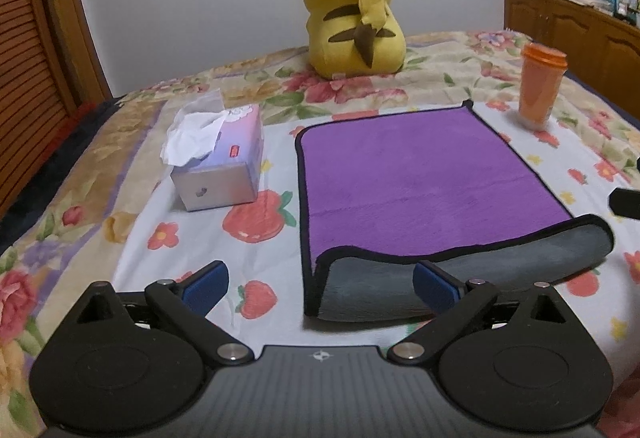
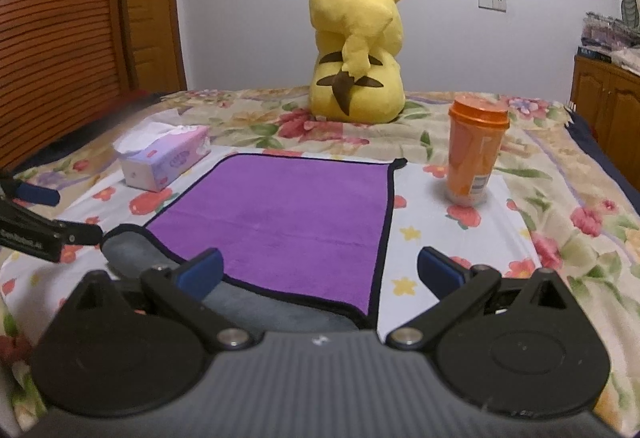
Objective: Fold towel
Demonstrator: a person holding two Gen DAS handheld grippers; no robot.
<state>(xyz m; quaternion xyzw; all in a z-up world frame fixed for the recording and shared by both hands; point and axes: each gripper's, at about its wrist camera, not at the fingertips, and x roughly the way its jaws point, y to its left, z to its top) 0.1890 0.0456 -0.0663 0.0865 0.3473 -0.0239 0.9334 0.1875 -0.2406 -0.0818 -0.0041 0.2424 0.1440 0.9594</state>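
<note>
Item: towel (image 1: 420, 174), purple face up, grey underside, black trim. Location: flat on the bed (image 1: 260, 250), long axis running near to far; near edge curled up and over, grey showing.

Left hand-held gripper (image 1: 320, 284): jaws spread wide, holding nothing; towel's near-left corner lies just ahead, between the pads.

Right hand-held gripper (image 2: 320, 272): jaws likewise wide, empty; near-right corner just ahead, between the pads.

Judgement: each gripper sits equally near its own corner; fold not yet begun.

Nearby: tissue box (image 1: 218, 162) left, orange cup (image 2: 476, 154) right, plush toy (image 2: 356, 46) far.
</note>
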